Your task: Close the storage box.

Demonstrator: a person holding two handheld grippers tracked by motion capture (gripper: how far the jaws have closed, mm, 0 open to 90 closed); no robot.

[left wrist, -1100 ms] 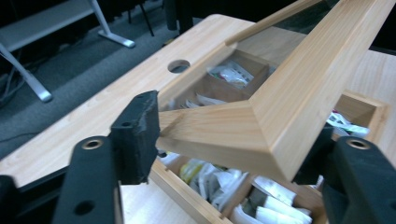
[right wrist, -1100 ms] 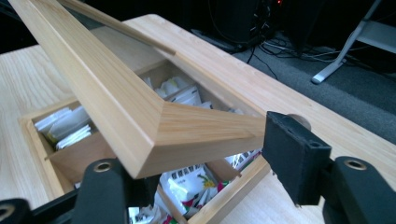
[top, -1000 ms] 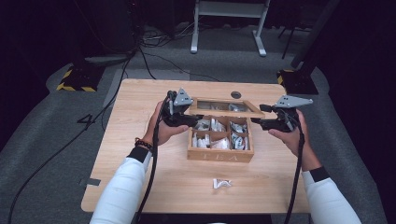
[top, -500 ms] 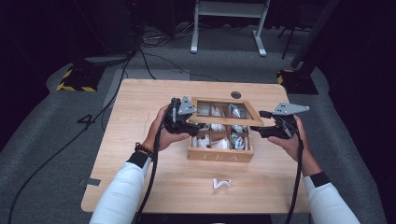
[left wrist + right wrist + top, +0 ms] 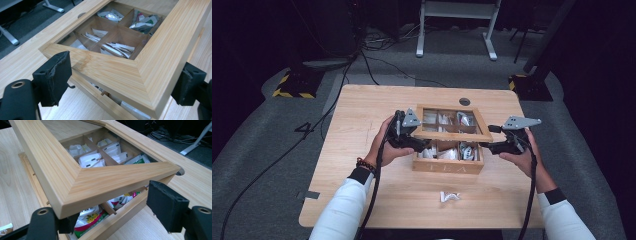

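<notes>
So the light wooden tea box on the table sat between both grippers, its compartments stuffed with white tea sachets. Its glass-paned wooden lid hung half-raised; left gripper and right gripper straddled its front corners with jaws wide, no pinch visible.

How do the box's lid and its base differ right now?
The lid is a wooden frame with a see-through pane, tilted up; the base lies flat on the table. The lid carries nothing, whereas the base has compartments holding sachets. Both are light wood.
</notes>
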